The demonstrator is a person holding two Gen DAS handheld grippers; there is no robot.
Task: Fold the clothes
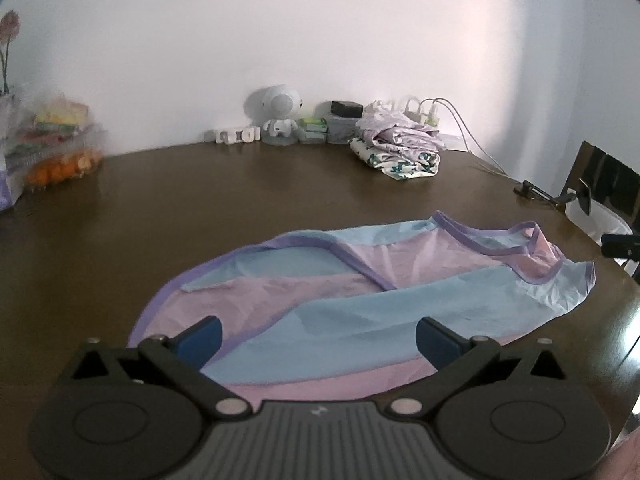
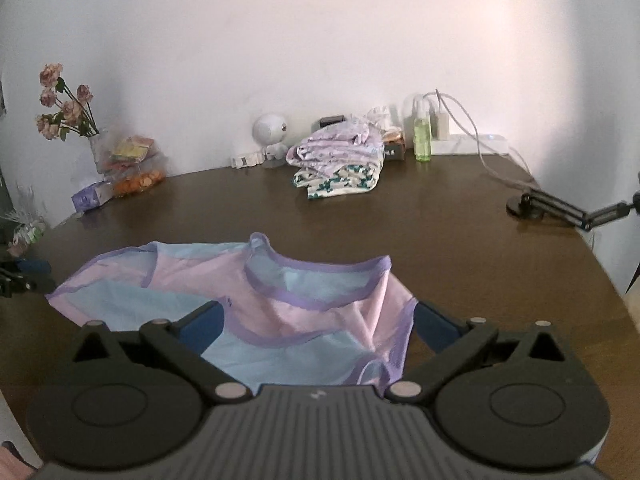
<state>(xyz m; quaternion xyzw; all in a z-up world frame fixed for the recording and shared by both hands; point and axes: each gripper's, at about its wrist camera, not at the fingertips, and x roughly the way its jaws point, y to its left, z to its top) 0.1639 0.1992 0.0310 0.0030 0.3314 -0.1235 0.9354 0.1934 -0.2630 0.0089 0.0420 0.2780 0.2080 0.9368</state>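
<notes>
Left wrist: garment (image 1: 360, 300) flat, bare table (image 1: 200, 200) beyond edges.

Your left gripper (image 1: 319, 338) has its blue pads spread wide over the pink-and-blue garment with purple trim (image 1: 360, 300), lying flat on the dark brown wooden table (image 1: 200, 208), nothing gripped.

One garment (image 1: 360, 292) lies flat; two folded ones (image 1: 400, 148) sit stacked.

no readable text, labels or numbers anywhere
</notes>
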